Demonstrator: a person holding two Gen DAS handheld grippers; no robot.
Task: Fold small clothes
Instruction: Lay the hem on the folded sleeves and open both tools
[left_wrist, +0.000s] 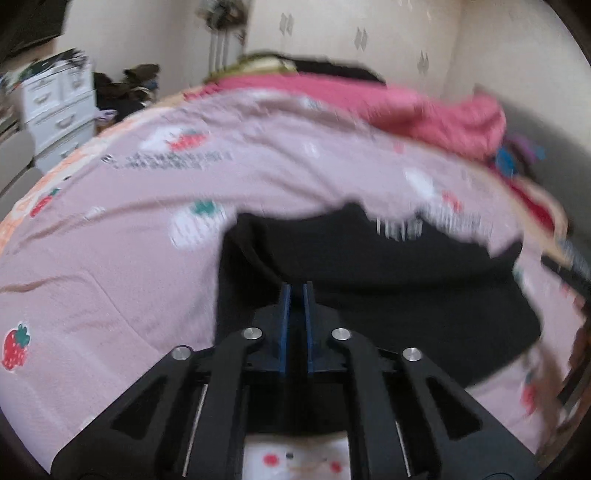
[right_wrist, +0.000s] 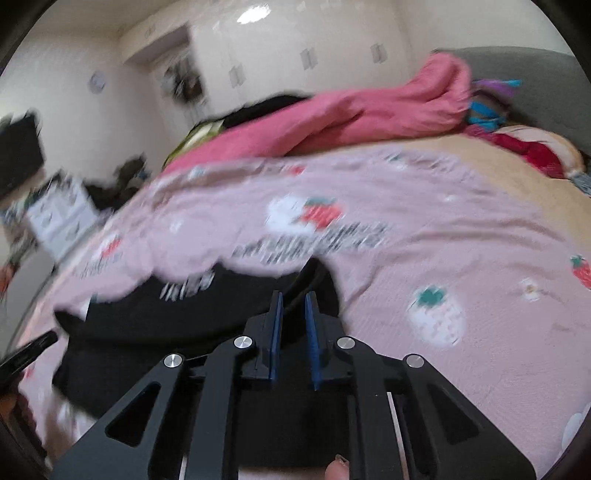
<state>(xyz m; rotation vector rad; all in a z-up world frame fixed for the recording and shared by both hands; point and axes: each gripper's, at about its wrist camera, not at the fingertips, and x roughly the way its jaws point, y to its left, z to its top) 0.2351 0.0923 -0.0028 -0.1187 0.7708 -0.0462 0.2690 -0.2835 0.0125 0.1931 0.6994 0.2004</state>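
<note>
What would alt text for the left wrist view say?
The left gripper, nearly shut, sits over the near edge of a black garment spread on a pink strawberry-print bedsheet. A pink blanket is bunched at the far side; the picture is motion-blurred.

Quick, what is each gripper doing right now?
Left gripper: shut, over the black cloth garment; hold cannot be told.
Right gripper: shut likewise.
</note>
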